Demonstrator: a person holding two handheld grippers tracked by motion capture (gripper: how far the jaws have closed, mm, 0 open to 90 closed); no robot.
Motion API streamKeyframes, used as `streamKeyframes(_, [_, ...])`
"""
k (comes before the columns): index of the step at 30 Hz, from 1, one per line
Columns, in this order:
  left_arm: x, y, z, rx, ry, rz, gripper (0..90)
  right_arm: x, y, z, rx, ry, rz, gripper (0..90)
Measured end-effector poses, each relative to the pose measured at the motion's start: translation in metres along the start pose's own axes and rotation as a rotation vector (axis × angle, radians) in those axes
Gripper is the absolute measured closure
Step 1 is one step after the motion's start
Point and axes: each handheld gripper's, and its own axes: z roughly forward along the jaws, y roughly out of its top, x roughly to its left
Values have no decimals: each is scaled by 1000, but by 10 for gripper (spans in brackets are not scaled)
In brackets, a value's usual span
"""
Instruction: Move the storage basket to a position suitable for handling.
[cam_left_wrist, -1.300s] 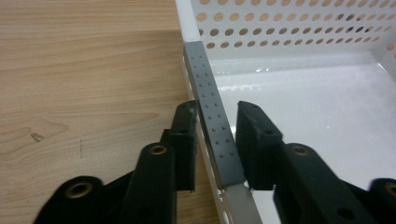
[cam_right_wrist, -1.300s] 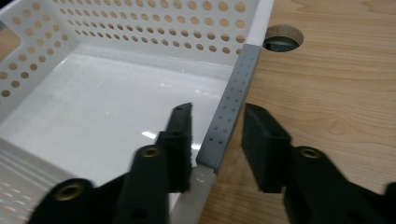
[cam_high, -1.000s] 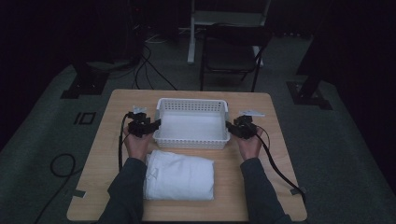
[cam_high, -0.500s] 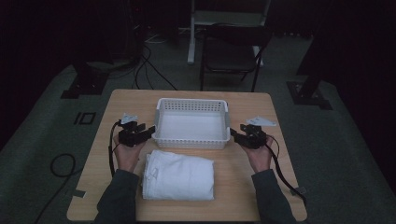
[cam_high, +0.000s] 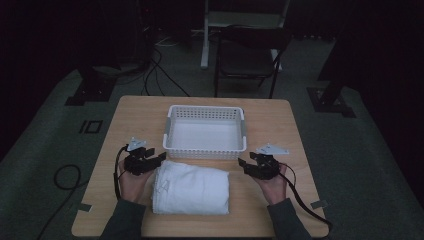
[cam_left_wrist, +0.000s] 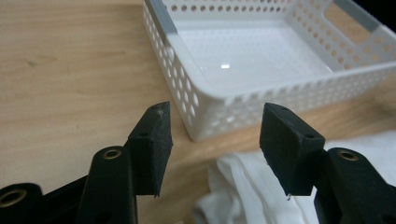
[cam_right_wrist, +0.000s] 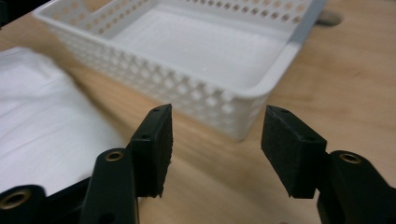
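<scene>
From above, the folded white towel (cam_high: 191, 190) lies at the near middle of the table (cam_high: 135, 112), touching the near wall of the empty white basket (cam_high: 205, 131). The left gripper (cam_high: 159, 157) sits at the towel's far-left corner, the right gripper (cam_high: 243, 164) just off its far-right corner. In the left gripper view, the jaws gape, empty, over the towel's (cam_left_wrist: 252, 182) edge, facing the basket's (cam_left_wrist: 196, 107) corner. In the right gripper view, the jaws stand apart, empty, the towel (cam_right_wrist: 46, 121) left, the basket (cam_right_wrist: 243, 116) ahead.

The high view is dim, the room around the table (cam_high: 135, 120) nearly black; both gripper views are brighter, with a small glare spot on the basket (cam_left_wrist: 224, 66) floor; near jaws sharp, far basket edges softly blurred.
</scene>
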Motion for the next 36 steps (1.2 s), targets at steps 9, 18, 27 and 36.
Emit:
streamKeyframes(9, [-12,-11,-25,-19,-3,8,390,25,-19,0,30,86,-31,399])
streamKeyframes(18, [-30,-33,-26,22,3,28,348,44,-27,-13,3,182,-16,370])
streamKeyframes(27, [-34,-66,-16,88,-52,-10,343,70,-43,10,134,196,-98,335])
streamKeyframes(36, [-41,-65,-5,92,-81,-14,346,67,-49,22,181,108,-117,350])
